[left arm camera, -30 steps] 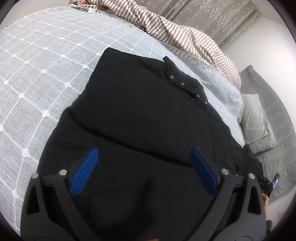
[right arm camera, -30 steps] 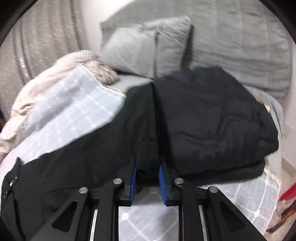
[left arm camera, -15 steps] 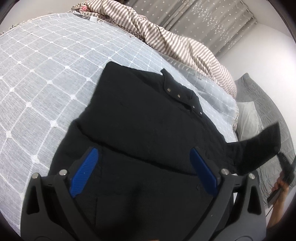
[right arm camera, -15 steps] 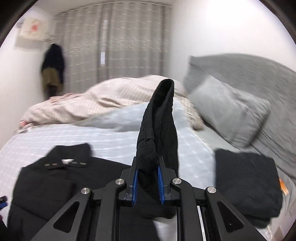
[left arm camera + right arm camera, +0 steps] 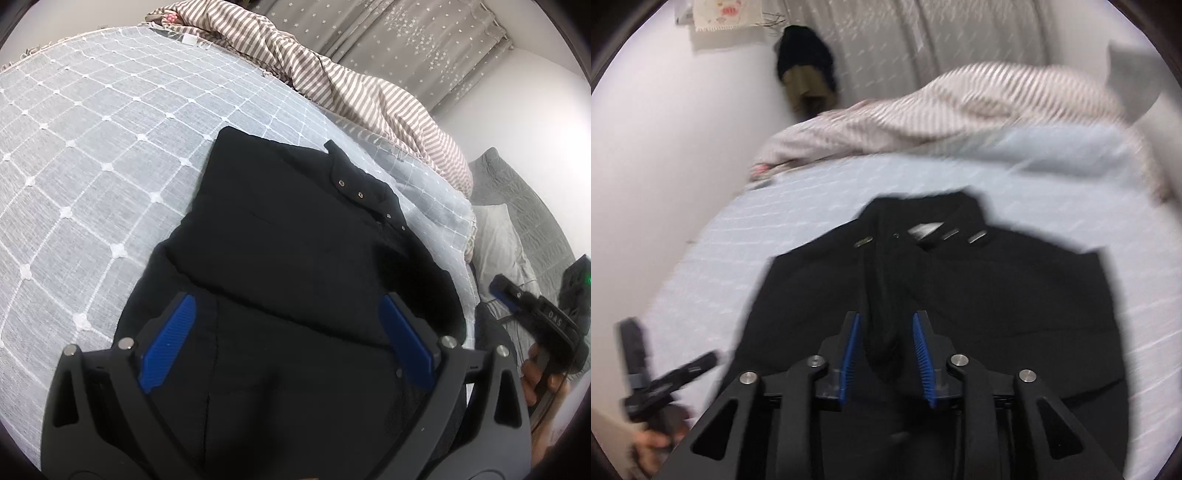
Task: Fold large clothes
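1. A black jacket (image 5: 295,258) lies spread on the bed (image 5: 92,166), on a pale blue quilted coverlet with a white diamond grid. Its collar points toward the far side, where a row of metal snaps (image 5: 360,194) shows.

2. The left tongs (image 5: 288,339) hover over the lower part of the jacket with their blue pads (image 5: 168,343) spread wide apart. Nothing sits between them; they are open.

3. In the right wrist view, which is blurred, the right tongs (image 5: 886,354) are over the jacket's middle. Their blue pads (image 5: 851,354) stand apart, and a dark strip of the sleeve (image 5: 882,295) runs up between them toward the collar (image 5: 923,221). The cloth appears not to be pinched, with a gap visible on either side, so the tongs read as open.

4. The sleeve lies along the front of the jacket, roughly along its centre line.

5. A striped duvet (image 5: 351,81) is bunched at the far edge of the bed, beyond the jacket. Grey star-patterned curtains (image 5: 406,37) hang behind it.

6. A grey pillow (image 5: 498,240) sits to the right of the coverlet in the left wrist view.

7. In the right wrist view the left tongs (image 5: 661,380) appear at the lower left, blurred, beside the jacket's edge. Dark clothes (image 5: 805,74) hang on the wall near the curtain.
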